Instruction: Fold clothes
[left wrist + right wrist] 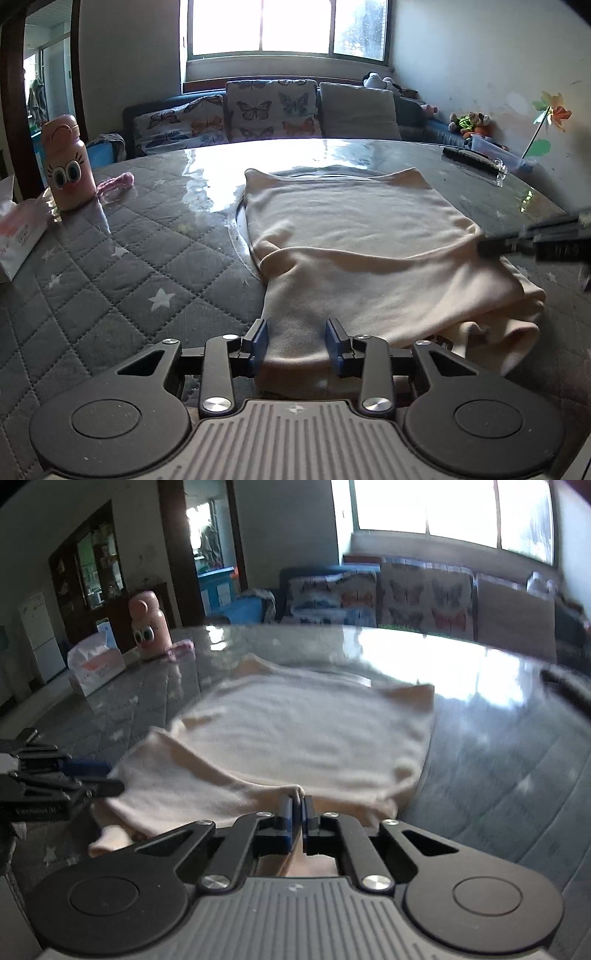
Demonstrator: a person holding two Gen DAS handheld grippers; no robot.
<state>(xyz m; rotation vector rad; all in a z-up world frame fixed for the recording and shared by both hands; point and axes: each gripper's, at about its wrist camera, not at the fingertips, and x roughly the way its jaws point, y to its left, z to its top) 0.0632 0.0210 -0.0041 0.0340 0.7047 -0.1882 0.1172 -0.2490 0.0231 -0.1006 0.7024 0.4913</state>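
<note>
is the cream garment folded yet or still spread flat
Partly folded: the cream garment has its near part doubled over in a loose, rumpled layer, while the far part lies flat on the table.

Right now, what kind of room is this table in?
Probably a living room in a home. A sofa with butterfly cushions runs under a big window, soft toys sit at its end, and the table has a quilted star-print cover.
</note>
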